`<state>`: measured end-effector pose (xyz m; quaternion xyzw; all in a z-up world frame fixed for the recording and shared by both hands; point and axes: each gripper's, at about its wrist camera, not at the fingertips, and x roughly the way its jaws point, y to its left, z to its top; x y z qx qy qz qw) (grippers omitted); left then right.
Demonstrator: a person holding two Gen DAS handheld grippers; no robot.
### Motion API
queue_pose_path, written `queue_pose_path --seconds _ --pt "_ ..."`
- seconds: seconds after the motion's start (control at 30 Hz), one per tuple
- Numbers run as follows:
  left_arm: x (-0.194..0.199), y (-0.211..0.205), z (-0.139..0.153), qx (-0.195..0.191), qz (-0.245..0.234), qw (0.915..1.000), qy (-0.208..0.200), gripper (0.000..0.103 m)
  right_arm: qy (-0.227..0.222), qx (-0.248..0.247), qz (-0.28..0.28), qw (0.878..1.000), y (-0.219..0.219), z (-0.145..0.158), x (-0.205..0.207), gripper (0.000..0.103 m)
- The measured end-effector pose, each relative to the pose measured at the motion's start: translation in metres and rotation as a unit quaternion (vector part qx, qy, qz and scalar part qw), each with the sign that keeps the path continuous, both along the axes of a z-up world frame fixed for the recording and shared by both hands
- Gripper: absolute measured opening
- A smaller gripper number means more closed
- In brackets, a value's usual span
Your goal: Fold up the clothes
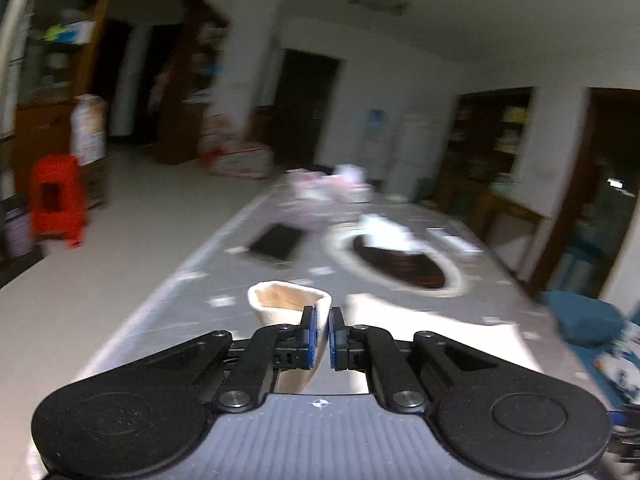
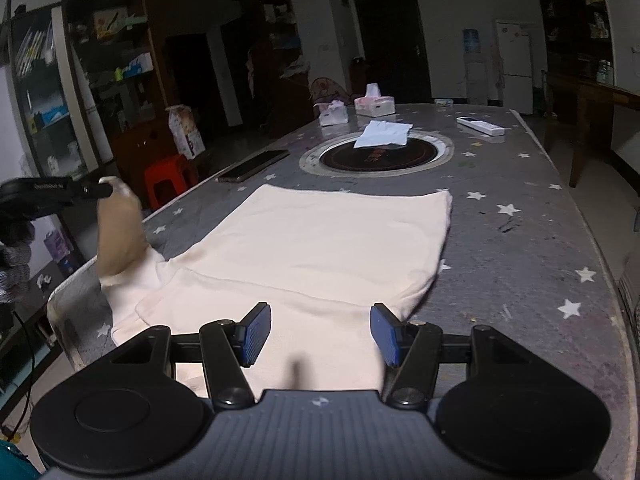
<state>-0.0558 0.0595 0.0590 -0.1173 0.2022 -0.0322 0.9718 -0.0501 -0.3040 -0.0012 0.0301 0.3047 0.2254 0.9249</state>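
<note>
the left gripper is clenched on the cuff of a cream cotton garment, lifting that sleeve off the grey star-patterned worktop. the right gripper hangs released just above the garment's near edge, nothing between its blue pads. the garment's body lies flat ahead of it, with a round black hotplate beyond.

A cream shirt lies mostly flat on the starry table, one sleeve lifted up.
</note>
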Motion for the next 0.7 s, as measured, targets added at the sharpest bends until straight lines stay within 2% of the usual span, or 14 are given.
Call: queue_pose_path --seconds 0.1,0.27,0.47,0.6,0.7 --pt "0.0 -0.038 0.011 -0.009 -0.061 0.998 -0.008 0.007 -0.004 0.007 -0.012 1.0 -0.011 0.0 -0.003 0.056" --pt "0.004 -0.093 0.012 -0.025 -0.149 0.9884 -0.006 0.007 -0.003 0.025 -0.039 0.999 -0.032 -0.002 -0.008 0.056" --pt "0.017 -0.145 -0.016 -0.03 -0.221 0.9741 0.039 0.007 0.001 0.032 -0.06 0.998 -0.05 -0.007 -0.014 0.056" --pt "0.025 -0.164 -0.041 -0.024 -0.247 0.9664 0.068 0.007 0.005 0.034 -0.066 0.997 -0.054 -0.009 -0.014 0.056" --pt "0.025 -0.171 -0.056 -0.021 -0.266 0.9597 0.089 0.013 0.007 0.035 -0.065 0.997 -0.053 -0.009 -0.012 0.056"
